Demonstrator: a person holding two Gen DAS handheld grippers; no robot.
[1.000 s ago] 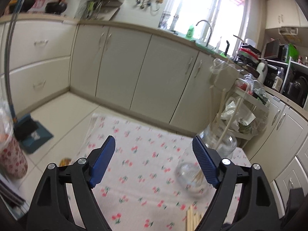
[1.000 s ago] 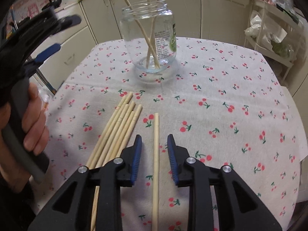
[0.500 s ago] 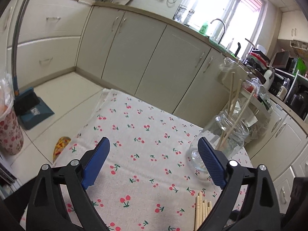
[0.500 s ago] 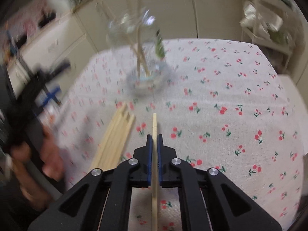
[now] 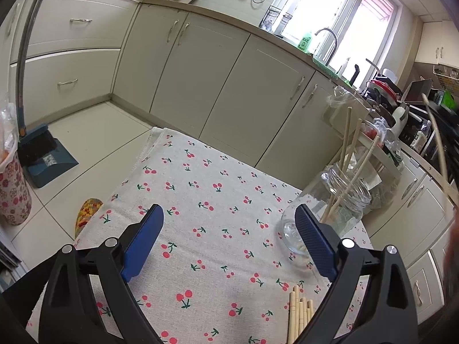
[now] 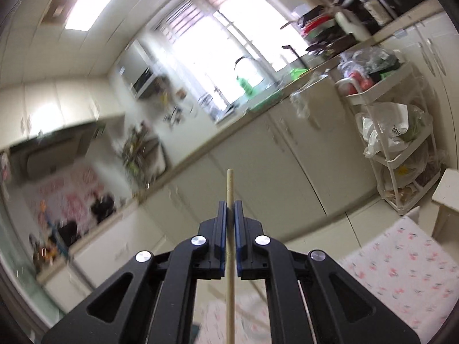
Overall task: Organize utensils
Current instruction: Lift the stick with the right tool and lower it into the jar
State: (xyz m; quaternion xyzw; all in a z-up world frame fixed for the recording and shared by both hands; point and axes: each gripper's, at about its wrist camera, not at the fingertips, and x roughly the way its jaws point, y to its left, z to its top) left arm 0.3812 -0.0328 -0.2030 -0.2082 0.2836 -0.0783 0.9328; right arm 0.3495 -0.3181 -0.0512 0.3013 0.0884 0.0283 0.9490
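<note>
Your right claw (image 6: pixel 228 210) is pinching one wooden chopstick (image 6: pixel 229 183), holding it clear of the tabletop (image 5: pixel 206 218) for dropping into the glass jar (image 5: pixel 330 215). Your left claw (image 5: pixel 228 242) is hovering spread and empty beside that jar, probably ready to steady it.

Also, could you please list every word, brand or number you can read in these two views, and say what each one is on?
"AXE" – on the green bottle by the sink, on the windowsill.
"4019" – on the white plastic bag in the shelf rack, upside down in this tilted view, digits uncertain.
Jar label: too distorted to read.
Pink wall posters: blurred, unreadable.
Dustpan sticker: too small to read.
</note>
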